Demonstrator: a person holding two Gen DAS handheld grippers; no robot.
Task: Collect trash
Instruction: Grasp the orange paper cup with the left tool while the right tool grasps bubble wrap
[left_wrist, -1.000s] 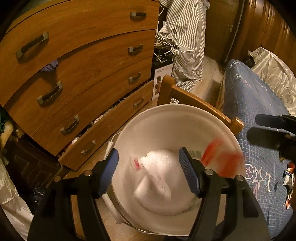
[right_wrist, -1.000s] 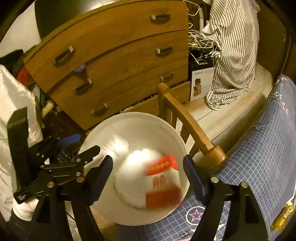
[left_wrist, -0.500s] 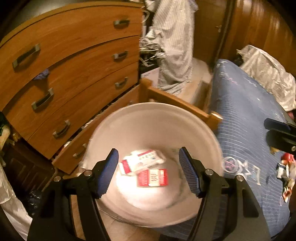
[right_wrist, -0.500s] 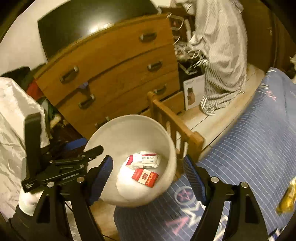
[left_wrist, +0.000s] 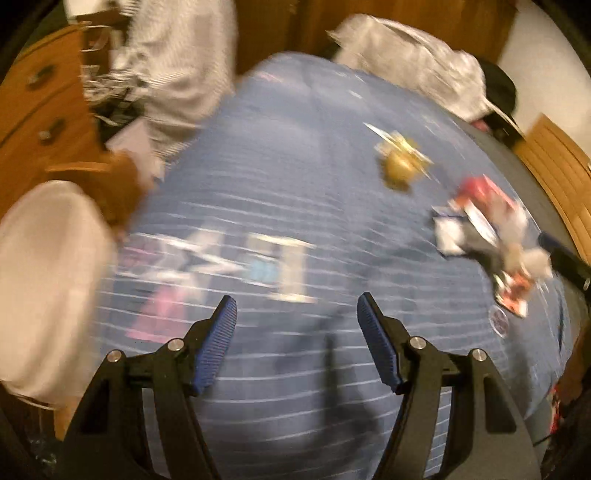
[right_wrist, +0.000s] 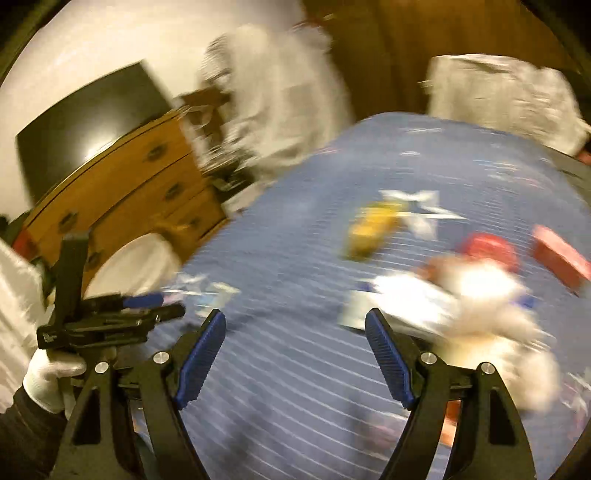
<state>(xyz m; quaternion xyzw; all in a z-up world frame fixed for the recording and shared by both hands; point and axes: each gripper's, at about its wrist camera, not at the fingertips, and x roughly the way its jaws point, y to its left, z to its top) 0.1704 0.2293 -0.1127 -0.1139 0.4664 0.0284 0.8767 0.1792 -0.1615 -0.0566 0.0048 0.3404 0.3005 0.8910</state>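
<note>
Both views are blurred by motion. My left gripper (left_wrist: 296, 304) is open over the blue bedspread (left_wrist: 295, 184), nothing between its pads. A yellow wrapper (left_wrist: 400, 162) and a heap of red and white wrappers (left_wrist: 487, 229) lie ahead to its right. The white bin (left_wrist: 40, 277) stands at the left edge. My right gripper (right_wrist: 295, 321) is open and empty over the bedspread (right_wrist: 295, 258). The yellow wrapper (right_wrist: 373, 227), white and red trash (right_wrist: 472, 291) and a red box (right_wrist: 561, 256) lie ahead of it. The left gripper (right_wrist: 147, 306) shows at its left, with the bin (right_wrist: 133, 266) behind.
A wooden chest of drawers (right_wrist: 122, 188) stands behind the bin, a dark screen (right_wrist: 85, 122) above it. Striped cloth (left_wrist: 173, 62) hangs beyond the bed. A crumpled pale bag (left_wrist: 413, 62) lies at the far end of the bed. A white-gloved hand (right_wrist: 48, 373) holds the left gripper.
Both grippers swung right, away from the white bin with two cartons in it, and now point over the bedspread toward the scattered wrappers. Their jaws stayed open and empty.
</note>
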